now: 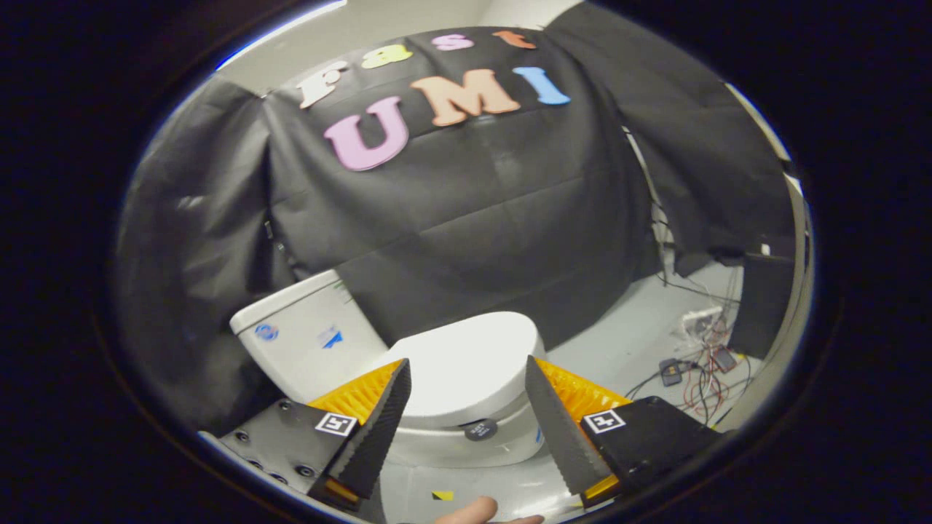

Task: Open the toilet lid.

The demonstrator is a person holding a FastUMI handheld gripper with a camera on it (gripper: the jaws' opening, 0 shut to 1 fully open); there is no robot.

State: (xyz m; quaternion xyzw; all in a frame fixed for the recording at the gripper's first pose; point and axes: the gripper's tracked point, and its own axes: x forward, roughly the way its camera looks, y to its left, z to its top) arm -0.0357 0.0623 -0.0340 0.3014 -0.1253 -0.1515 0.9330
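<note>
A white toilet stands on the floor ahead of me, its lid (pixel 466 364) lying flat and closed over the bowl. Its white tank (pixel 306 342) rises to the left of the lid, against the black cloth wall. My gripper (pixel 466 375) is open, with its two black toothed fingers (pixel 382 422) spread wide on either side of the lid as I look over it. Nothing sits between them and they touch nothing. A small round dark button (pixel 480 429) shows on the side of the bowl below the lid.
Loose cables and a power strip (pixel 703 342) lie on the grey floor to the right of the toilet, beside a black box (pixel 761 306). A fingertip (pixel 473 511) of the person shows under the gripper.
</note>
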